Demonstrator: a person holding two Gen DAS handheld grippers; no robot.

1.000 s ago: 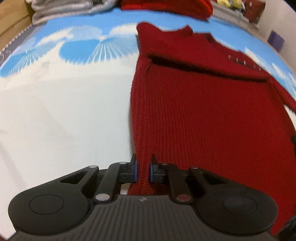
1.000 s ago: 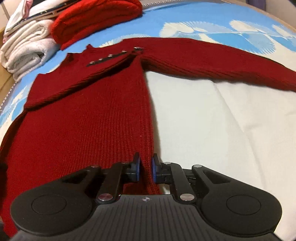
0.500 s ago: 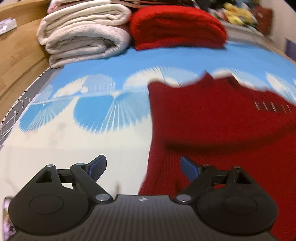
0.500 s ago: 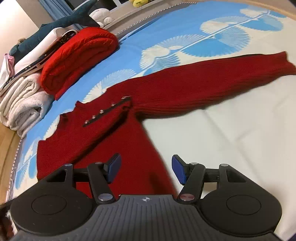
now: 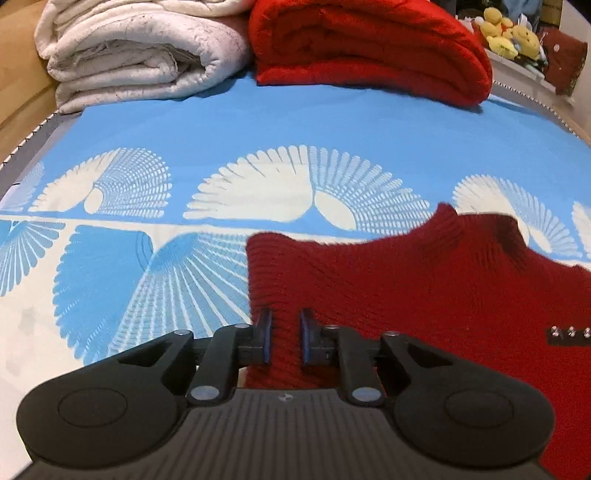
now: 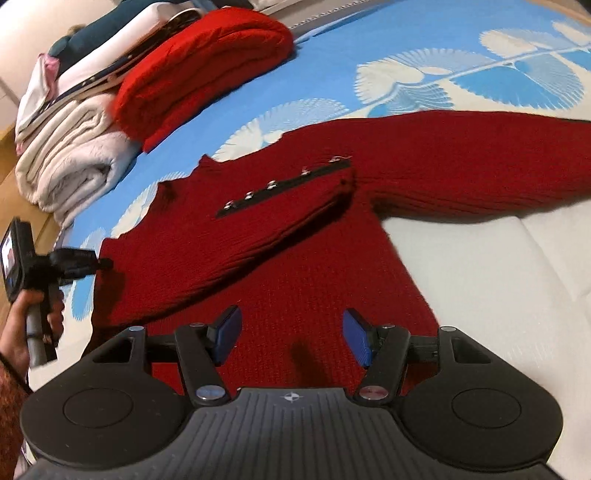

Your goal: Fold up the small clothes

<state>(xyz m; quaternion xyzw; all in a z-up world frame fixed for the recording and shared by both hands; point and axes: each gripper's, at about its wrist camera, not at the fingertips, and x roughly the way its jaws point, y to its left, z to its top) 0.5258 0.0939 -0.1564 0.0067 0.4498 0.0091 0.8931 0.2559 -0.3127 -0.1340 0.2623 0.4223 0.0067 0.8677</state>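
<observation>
A dark red knit sweater (image 6: 295, 243) lies flat on the bed, its left sleeve folded across the chest and its right sleeve (image 6: 461, 162) stretched out. A row of metal snaps (image 6: 280, 181) runs along the shoulder. My left gripper (image 5: 283, 334) is shut on the sweater's left shoulder edge (image 5: 280, 280); it also shows in the right wrist view (image 6: 99, 263). My right gripper (image 6: 291, 338) is open and empty, above the sweater's lower body.
A blue and white patterned sheet (image 5: 258, 155) covers the bed. A folded white blanket (image 5: 140, 48) and a folded bright red knit (image 5: 369, 48) sit at the head. Plush toys (image 5: 513, 33) lie at far right. A wooden bed frame (image 5: 18, 74) lies left.
Both grippers let go of the sweater's hem and opened. The left then moved up to the shoulder and closed on its edge. The right drew back and stays open.
</observation>
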